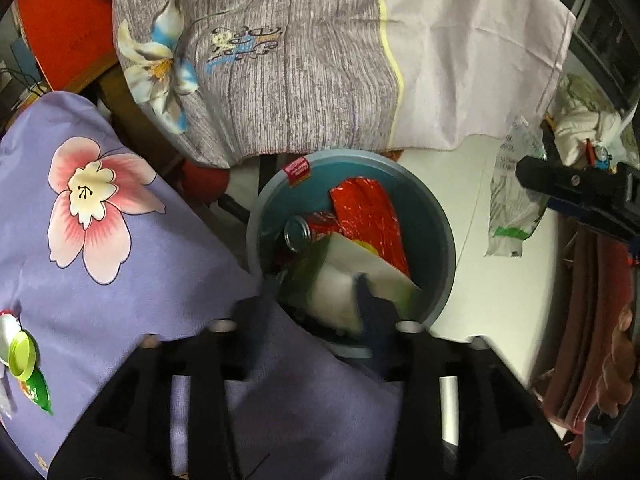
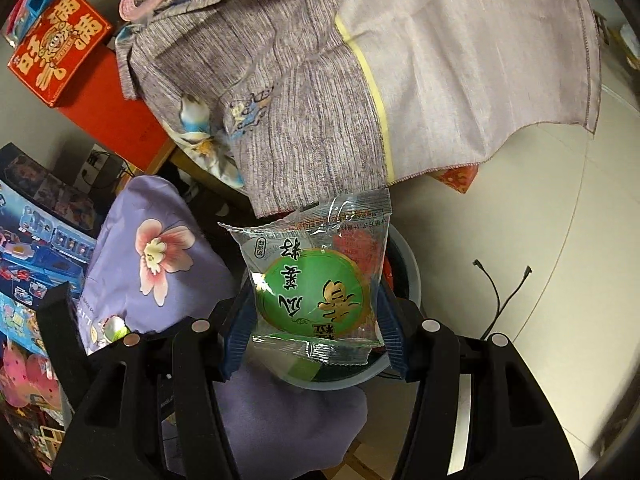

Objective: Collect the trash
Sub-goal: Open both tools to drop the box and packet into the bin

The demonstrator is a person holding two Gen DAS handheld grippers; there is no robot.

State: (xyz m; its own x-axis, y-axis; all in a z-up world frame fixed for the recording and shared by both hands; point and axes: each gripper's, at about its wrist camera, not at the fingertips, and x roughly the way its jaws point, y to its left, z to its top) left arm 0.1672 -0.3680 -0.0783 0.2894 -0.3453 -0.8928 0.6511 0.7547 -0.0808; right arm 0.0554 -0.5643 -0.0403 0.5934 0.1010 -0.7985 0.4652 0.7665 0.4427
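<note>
Right gripper (image 2: 316, 340) carries a clear snack wrapper (image 2: 316, 280) with a green round print and gold characters — thin crinkly film, almost certainly very light, limp at the edges, slick on its face. A thing like this will flutter and may cling to a pad instead of dropping clean. The two blue fingers (image 2: 236, 336) stand either side of the wrapper's lower half, closed in to about its width and pressing its side edges; the crimped bottom seam sits lowest between them, the top seam stands free above. Judged best held as it is, across the body near a seam, where the film is doubled and less apt to slide. Directly behind and below the wrapper is the blue bin (image 2: 412, 276), its rim showing on the right, so the wrapper hangs over the opening or just at its near edge. From the left wrist view the same bin (image 1: 440, 216) already holds a red foil packet (image 1: 368, 216), a can (image 1: 298, 233) and a green-and-white wrapper (image 1: 360, 280). Left gripper (image 1: 316, 304) hovers at the bin's near rim, jaws well apart; the green-and-white wrapper lies between the tips, blurred, and I cannot tell whether a pad touches it — nothing looks clamped. The right gripper (image 1: 576, 188) shows at that view's right edge with its wrapper (image 1: 512, 200) hanging. A purple floral cloth (image 1: 120, 240) lies just beside the bin.
</note>
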